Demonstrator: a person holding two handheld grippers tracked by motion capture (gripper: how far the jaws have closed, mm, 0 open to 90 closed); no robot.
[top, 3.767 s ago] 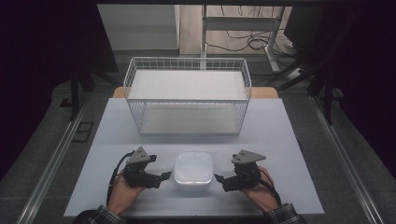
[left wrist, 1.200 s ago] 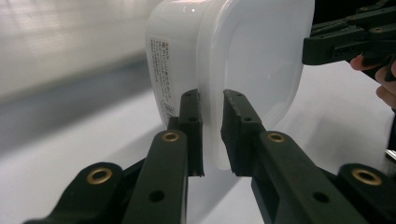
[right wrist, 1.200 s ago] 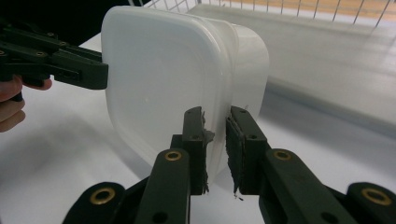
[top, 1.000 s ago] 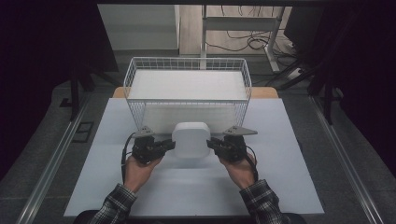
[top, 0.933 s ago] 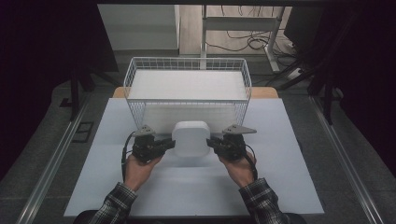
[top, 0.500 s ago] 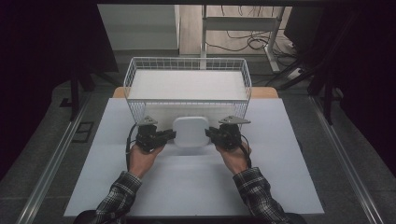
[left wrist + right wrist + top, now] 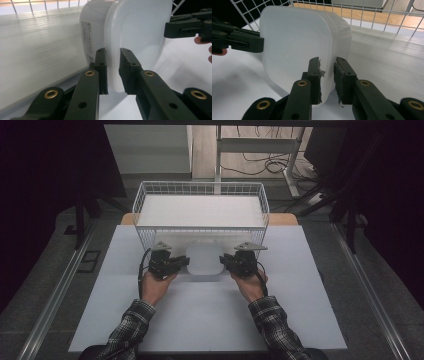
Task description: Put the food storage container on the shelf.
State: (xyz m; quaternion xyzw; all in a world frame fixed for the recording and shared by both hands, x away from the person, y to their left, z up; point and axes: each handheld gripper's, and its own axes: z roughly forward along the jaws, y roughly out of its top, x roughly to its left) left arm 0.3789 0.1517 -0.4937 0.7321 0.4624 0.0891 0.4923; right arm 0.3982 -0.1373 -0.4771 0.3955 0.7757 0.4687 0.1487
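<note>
The left gripper (image 7: pixel 181 263) and right gripper (image 7: pixel 226 262) clamp the white container (image 7: pixel 204 261), the wire basket (image 7: pixel 200 202) just behind.

The container (image 7: pixel 204 261) is sitting between the left gripper (image 7: pixel 175 264) and the right gripper (image 7: pixel 231 262), just before the wire basket (image 7: pixel 200 187) standing behind it on the table (image 7: pixel 210 320).

Dim, dark surroundings; bright table; sharp focus
</note>
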